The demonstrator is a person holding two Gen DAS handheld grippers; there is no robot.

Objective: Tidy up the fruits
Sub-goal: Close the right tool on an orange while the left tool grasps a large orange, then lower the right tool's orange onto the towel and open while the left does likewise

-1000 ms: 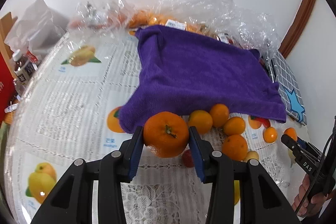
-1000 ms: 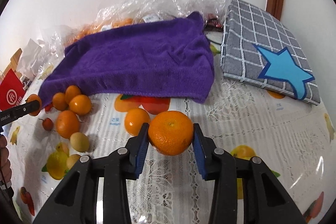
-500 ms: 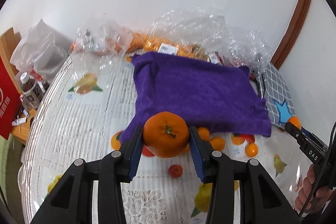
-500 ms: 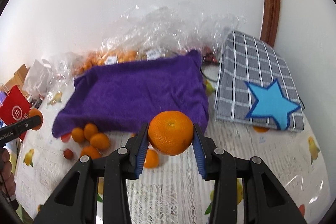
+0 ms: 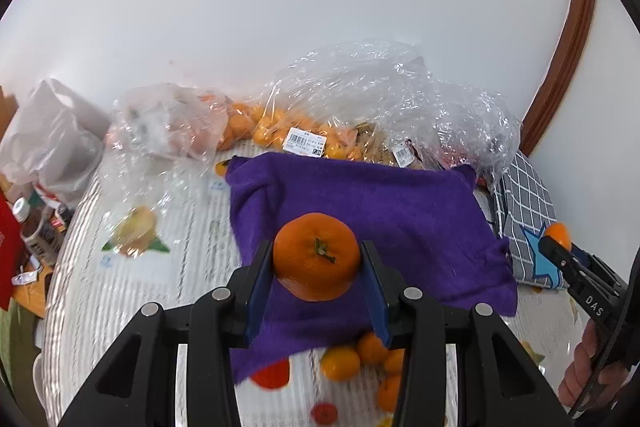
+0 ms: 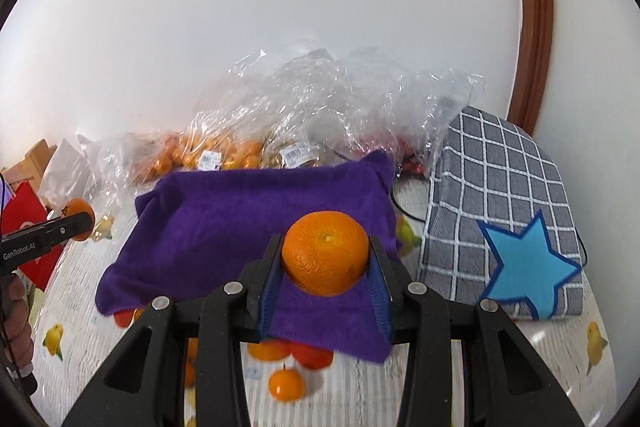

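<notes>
Both fisheye views are evenly and brightly lit with only soft shadows, glare is caught on the clear plastic bags [image 5: 384, 99] behind the purple towel [image 5: 360, 223], the tablecloth beside the towel is motion-blurred, and edges are strongly bent.
</notes>
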